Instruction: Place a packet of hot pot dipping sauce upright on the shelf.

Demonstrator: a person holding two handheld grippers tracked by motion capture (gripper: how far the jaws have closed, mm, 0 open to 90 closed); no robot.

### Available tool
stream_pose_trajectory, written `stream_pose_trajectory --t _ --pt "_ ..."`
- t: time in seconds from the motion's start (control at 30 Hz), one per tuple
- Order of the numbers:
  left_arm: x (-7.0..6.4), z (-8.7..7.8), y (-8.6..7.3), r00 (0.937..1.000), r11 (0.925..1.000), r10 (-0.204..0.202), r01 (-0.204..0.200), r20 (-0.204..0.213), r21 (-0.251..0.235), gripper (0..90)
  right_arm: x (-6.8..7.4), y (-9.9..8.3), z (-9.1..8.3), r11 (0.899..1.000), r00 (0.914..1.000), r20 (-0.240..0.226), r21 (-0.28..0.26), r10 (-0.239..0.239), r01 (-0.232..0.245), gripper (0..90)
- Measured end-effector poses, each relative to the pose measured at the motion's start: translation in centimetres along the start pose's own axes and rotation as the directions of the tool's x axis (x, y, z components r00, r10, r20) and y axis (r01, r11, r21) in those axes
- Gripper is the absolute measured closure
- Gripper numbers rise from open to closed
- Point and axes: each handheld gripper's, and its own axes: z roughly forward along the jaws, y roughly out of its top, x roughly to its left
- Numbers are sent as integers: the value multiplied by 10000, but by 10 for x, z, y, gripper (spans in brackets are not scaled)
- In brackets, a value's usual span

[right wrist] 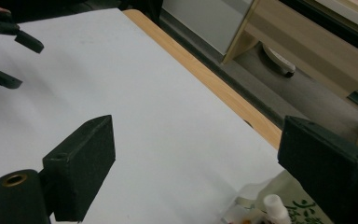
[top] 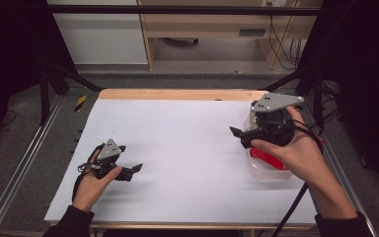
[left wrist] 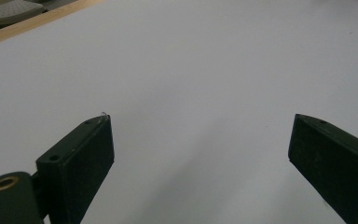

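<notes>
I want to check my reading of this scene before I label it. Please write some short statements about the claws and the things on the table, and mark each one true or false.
1. The left claw is open with nothing between its jaws. True.
2. The right claw is shut on a bottle. False: its jaws stand wide apart and hold nothing.
3. A clear container with red contents lies on the table under the right hand. True.
4. The container is beside the left claw. False: it is at the right side of the white table.
5. The right gripper view shows a white cap near its bottom edge. True.
</notes>
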Motion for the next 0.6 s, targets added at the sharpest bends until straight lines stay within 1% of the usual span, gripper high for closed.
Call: stream_pose_trajectory --t 0.07,0.2,0.43,0.6 --pt "0 0 0 10000 10000 38 -38 -38 18 65 4 1 6 9999 9999 -104 -59 132 -133 113" --pt "0 0 0 10000 10000 60 -59 -61 19 64 11 0 15 9999 9997 -233 -16 110 -111 107" --pt "0 0 0 9999 9999 101 -100 -94 32 63 24 -4 27 9999 9990 -426 2 117 -117 102" --pt "0 0 0 9999 9999 98 -98 -98 22 63 34 -9 35 9998 9982 -555 9 223 -223 101"
